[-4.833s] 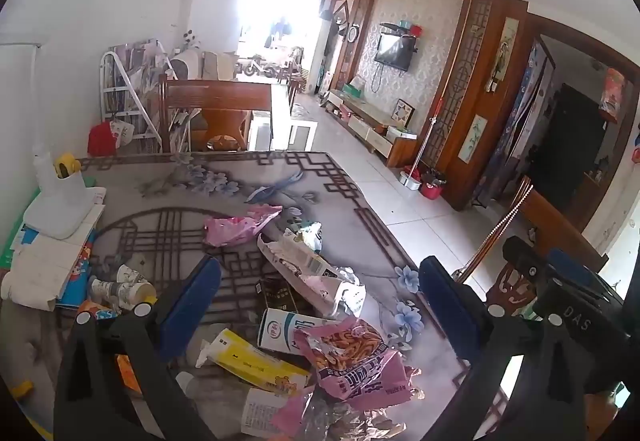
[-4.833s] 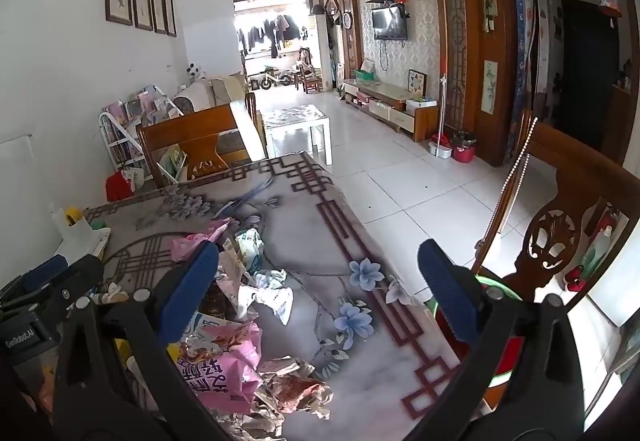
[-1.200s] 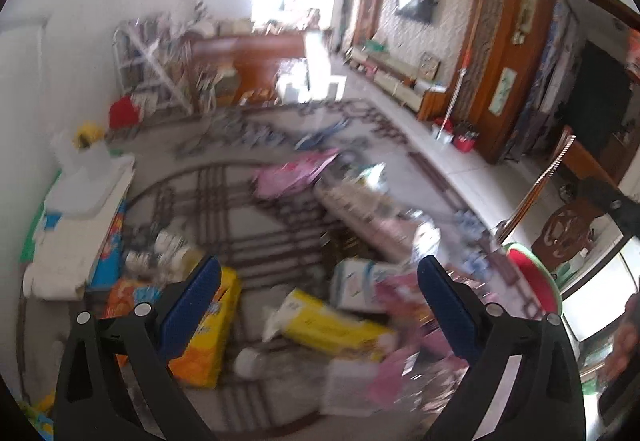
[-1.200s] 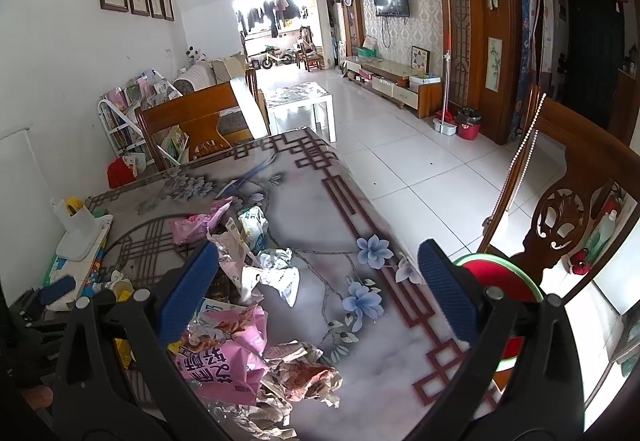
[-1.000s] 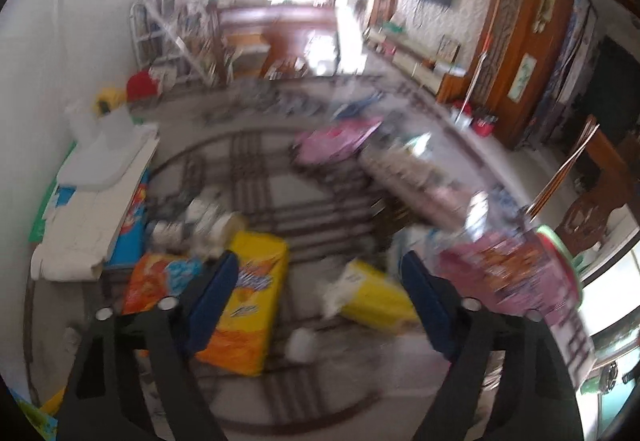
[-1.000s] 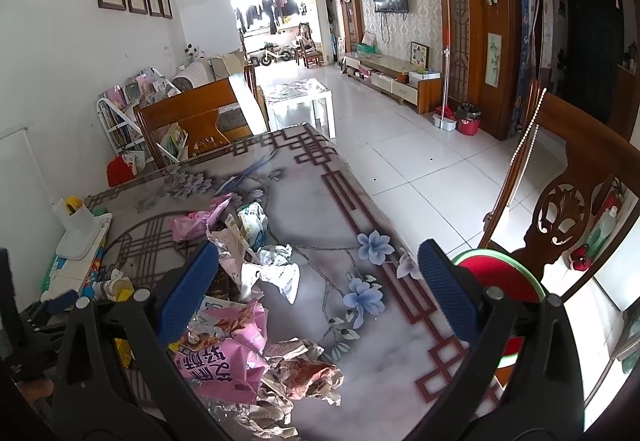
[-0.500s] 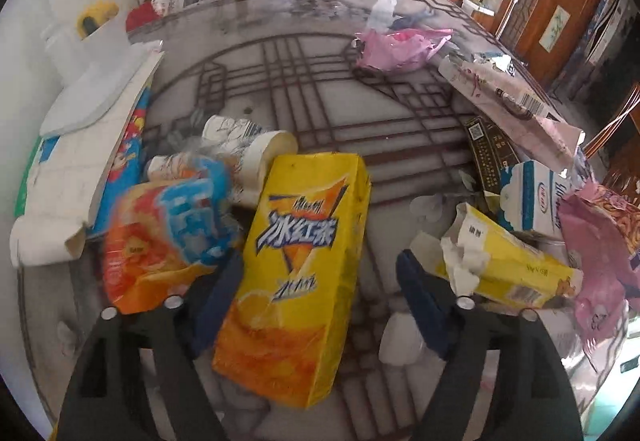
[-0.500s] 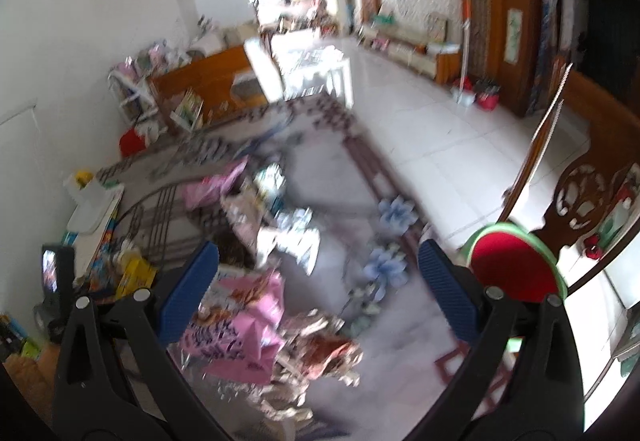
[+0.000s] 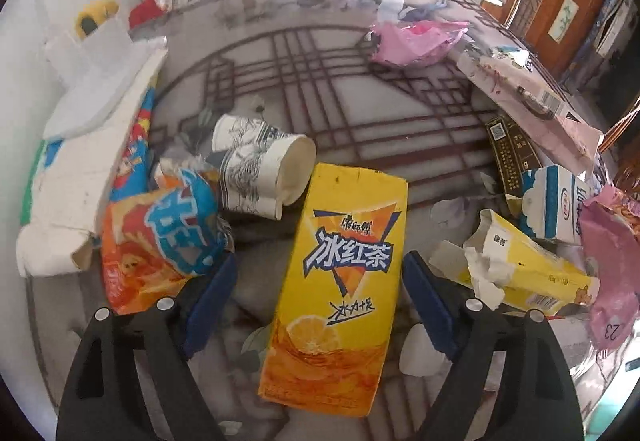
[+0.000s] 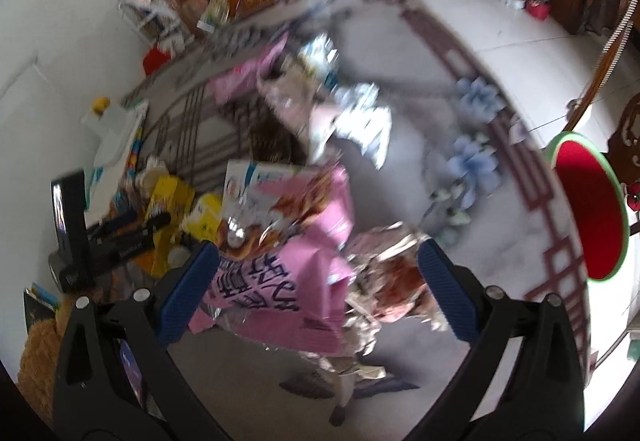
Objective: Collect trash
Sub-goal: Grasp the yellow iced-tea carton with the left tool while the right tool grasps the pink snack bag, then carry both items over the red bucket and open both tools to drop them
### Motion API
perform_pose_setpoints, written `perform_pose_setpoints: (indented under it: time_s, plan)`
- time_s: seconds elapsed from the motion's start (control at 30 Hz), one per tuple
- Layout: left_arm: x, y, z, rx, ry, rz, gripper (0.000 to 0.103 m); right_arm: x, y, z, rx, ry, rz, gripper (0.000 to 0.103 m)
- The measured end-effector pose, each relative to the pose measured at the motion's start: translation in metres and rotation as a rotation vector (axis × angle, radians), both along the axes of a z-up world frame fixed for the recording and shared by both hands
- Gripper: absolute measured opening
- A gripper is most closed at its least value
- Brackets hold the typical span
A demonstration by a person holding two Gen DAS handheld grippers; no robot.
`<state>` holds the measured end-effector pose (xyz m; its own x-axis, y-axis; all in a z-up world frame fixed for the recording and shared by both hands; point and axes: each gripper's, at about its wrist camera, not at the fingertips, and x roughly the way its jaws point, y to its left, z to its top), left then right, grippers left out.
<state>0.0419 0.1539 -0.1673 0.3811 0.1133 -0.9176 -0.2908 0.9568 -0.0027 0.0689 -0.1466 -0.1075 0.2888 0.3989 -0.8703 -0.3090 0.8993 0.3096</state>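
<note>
Yellow-orange tea carton [image 9: 336, 281], printed card: laid flat on the table [image 9: 360, 113], between the pads of the left gripper [image 9: 318, 297], whose jaws have just been opening and stand spread, neither pad touching. Judged light, probably empty, fairly stiff but crushable, with a slick coated face; best taken across its narrow width near the middle. Paper cups [image 9: 260, 165] at 11 o'clock of it, snack bag [image 9: 160, 237] at 9. Right gripper [image 10: 320, 293], blurred, is spread wide over a pink wrapper [image 10: 288, 277]; red bin [image 10: 588, 209] at 3 o'clock.
</note>
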Motion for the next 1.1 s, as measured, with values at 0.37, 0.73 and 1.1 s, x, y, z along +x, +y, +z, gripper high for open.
perform_pose_setpoints:
  time_s: [0.37,0.73,1.1]
  plan:
    - [-0.001,-0.022,-0.022,-0.013,0.05,-0.02,0.06,-0.004,0.034,-0.018,-0.142,-0.021,0.094,0.098]
    - [-0.033,-0.043,0.062,-0.093,-0.219,0.025,0.059,-0.008,-0.002,0.037,0.006,-0.171,0.042,0.068]
    - [0.006,-0.168,0.113,-0.23,-0.36,-0.216,0.059,-0.01,-0.103,0.066,0.028,-0.248,-0.191,0.069]
